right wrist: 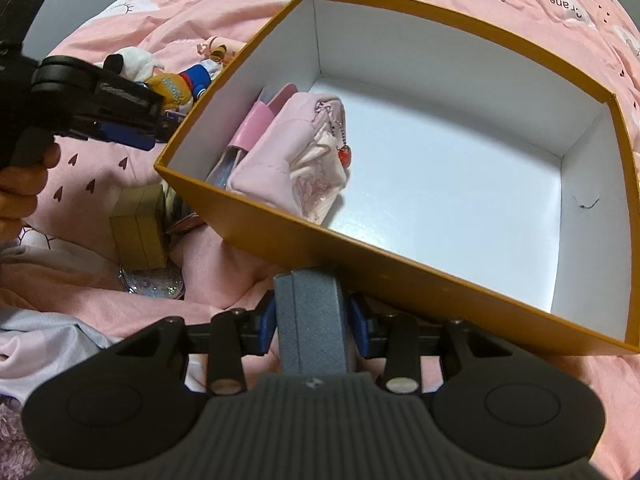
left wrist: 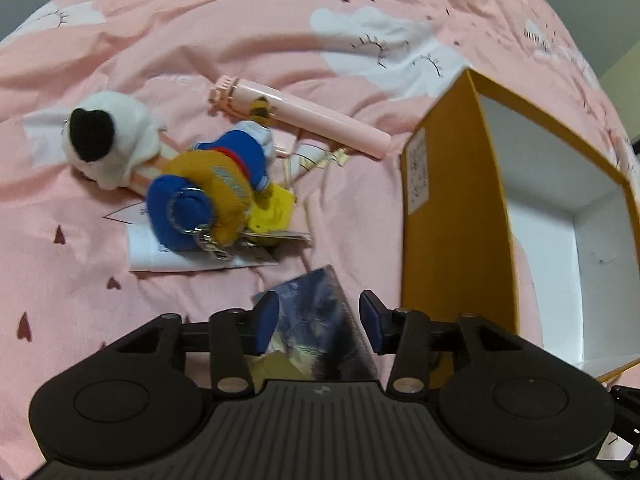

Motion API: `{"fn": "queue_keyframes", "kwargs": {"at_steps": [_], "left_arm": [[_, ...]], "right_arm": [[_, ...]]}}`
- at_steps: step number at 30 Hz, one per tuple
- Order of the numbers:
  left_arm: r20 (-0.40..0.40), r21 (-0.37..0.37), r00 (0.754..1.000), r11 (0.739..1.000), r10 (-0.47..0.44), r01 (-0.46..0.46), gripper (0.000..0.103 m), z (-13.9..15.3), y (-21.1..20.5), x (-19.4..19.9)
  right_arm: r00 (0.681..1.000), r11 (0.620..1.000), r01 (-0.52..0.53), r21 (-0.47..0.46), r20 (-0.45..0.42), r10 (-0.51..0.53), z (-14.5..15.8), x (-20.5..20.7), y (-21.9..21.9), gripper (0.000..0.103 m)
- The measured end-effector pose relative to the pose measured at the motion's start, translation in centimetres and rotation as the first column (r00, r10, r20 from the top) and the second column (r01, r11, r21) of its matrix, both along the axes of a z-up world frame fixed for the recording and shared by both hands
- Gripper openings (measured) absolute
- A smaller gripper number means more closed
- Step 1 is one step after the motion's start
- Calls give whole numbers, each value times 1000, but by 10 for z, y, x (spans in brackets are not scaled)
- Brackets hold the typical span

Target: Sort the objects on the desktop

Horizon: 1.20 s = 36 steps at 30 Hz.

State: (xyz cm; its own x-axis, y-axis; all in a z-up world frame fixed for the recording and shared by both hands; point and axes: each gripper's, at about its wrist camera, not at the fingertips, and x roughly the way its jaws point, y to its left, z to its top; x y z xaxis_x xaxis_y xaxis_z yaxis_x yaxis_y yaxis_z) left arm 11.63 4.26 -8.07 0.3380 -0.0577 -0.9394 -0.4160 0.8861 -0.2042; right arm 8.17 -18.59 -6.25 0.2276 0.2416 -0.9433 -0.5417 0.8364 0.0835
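Right fingers (right wrist: 314,322) clamp grey box (right wrist: 314,320); left fingers (left wrist: 318,322) wide, straddling dark packet (left wrist: 320,320).

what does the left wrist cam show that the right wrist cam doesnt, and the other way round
Only the left wrist view: the long pink case lying whole on the bedspread, the white leaflet under the plush, and a dark glossy packet between the left gripper's open jaws.

Only the right wrist view: the pink pouch inside the box, the yellow block, and the right gripper closed on a grey case.

Both: the orange box, the blue-and-yellow plush, the white plush, the pink bedspread.
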Motion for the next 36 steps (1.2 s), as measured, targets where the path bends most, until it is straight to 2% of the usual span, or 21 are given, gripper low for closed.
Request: {"fn": "queue_keyframes", "kwargs": {"at_steps": [2,4,7,13,19,23,26,28,36], "left_arm": [[-33,12,999,1000,-4,4,51,-5,-8,5],[-72,54,997,999,-2,6,52,-11,-15,8],[-109,63,994,998,12,-5,52,-20,-19,11],[-145,106,987,993,69,-53,52,-33,-21,21],[-145,136,988,990,52,-32,57,-40,-24,27],[-110,86,994,996,28,-19,53,-34,-16,17],[-91,26,996,1000,17,-15,43,-27,-6,8],[-81,-10,997,1000,15,-16,33,-21,-1,2],[-49,-50,999,999,10,-13,23,-11,11,-21]], "right_arm": [[1000,1000,15,1,-15,-15,-1,3,0,41],[999,1000,20,0,-33,-20,-2,7,1,41],[999,1000,-1,-17,-36,1,-2,6,6,41],[999,999,-32,-16,-36,31,-6,5,11,42],[999,1000,-22,4,-41,22,-9,7,7,43],[999,1000,-23,11,-32,24,-7,2,7,43],[999,1000,-15,21,-33,16,-5,1,4,43],[999,1000,-8,29,-31,9,-3,0,2,42],[1000,999,-18,41,-20,18,5,1,8,38]]}}
